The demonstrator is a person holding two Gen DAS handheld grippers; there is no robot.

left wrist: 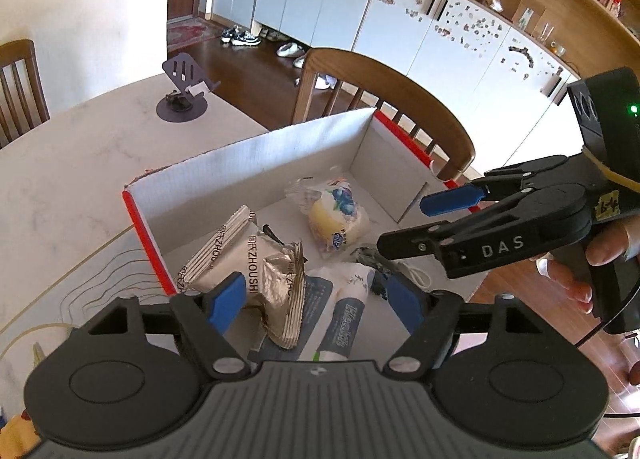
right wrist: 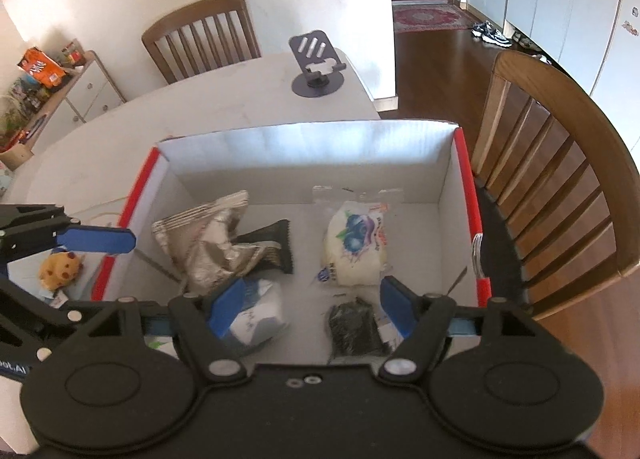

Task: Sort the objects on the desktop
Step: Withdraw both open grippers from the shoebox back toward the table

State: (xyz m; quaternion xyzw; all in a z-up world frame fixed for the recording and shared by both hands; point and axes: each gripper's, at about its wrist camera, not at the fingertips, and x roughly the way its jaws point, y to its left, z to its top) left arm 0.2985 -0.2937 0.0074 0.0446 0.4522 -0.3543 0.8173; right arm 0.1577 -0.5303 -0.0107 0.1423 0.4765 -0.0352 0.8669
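Grippers hang wide and empty over the white cardboard box with red edges (right wrist: 466,195) as I work through the desktop sort. My left gripper (left wrist: 316,299) and right gripper (right wrist: 308,309) each show blue pads spread apart with nothing pinched between them. Inside the box lie a crumpled silver foil snack packet (right wrist: 212,243), a clear-wrapped bun with a blueberry label (right wrist: 356,247), a white and blue tissue pack (right wrist: 256,315) and a small dark bundle (right wrist: 354,329). I judge this the gap between drops, with both hands free. Outside the box's left wall, on the pale marble table (right wrist: 224,115), sits a small yellow plush toy (right wrist: 60,265); my next move calls for swinging the left gripper out over it, then closing gently.
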